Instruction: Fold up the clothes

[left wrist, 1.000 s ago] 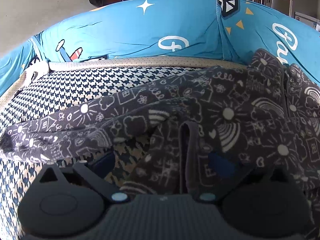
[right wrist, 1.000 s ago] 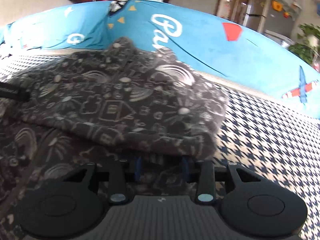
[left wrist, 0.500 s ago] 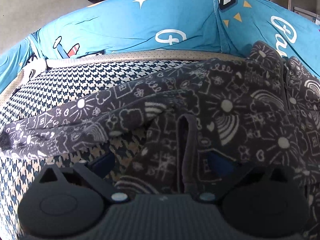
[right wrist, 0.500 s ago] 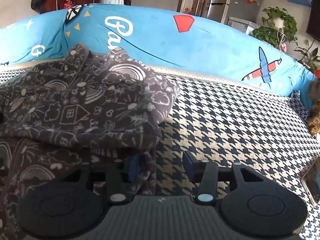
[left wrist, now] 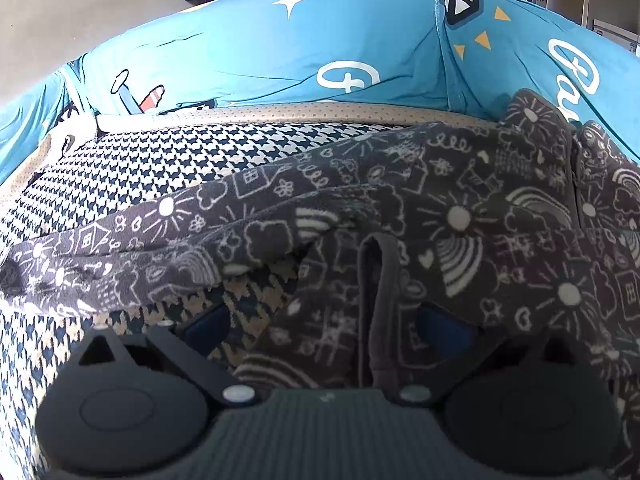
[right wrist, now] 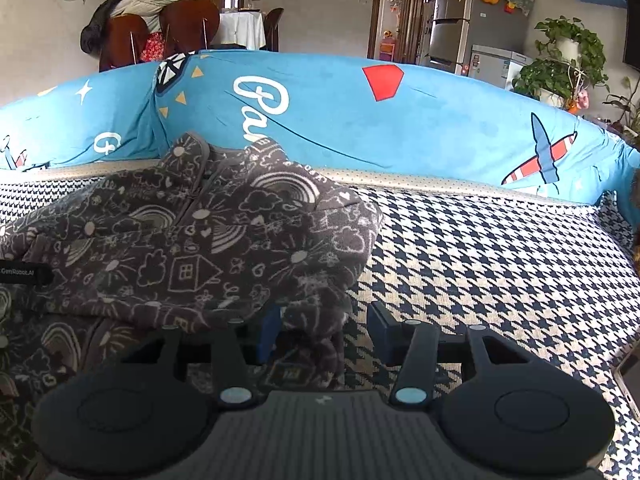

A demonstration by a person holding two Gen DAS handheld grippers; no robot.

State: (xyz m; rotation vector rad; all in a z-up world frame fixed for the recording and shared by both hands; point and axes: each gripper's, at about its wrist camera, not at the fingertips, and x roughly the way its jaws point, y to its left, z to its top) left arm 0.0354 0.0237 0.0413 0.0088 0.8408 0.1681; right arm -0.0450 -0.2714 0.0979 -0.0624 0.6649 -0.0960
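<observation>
A dark grey fleece garment (left wrist: 460, 216) printed with white doodles lies on the houndstooth sofa seat (left wrist: 160, 160). One sleeve stretches to the left in the left wrist view. My left gripper (left wrist: 324, 328) stands wide open low over the garment, a grey hem lying loose between its blue pads. In the right wrist view the garment (right wrist: 192, 248) shows its right side folded over onto its body. The jaws of my right gripper (right wrist: 325, 328) are opening. A bunched edge of the fleece sits between them by the left pad, and the right pad is clear of it.
A blue printed backrest cushion (right wrist: 400, 120) runs along the back of the seat (right wrist: 480, 248). Bare houndstooth seat lies to the garment's right. Behind the sofa are chairs with coats (right wrist: 152, 20), a fridge (right wrist: 460, 32) and potted plants (right wrist: 568, 60).
My right gripper has opened, let go of the folded fleece and drawn back and up, so more room and bare seat show. The left gripper and the sleeve have not moved.
</observation>
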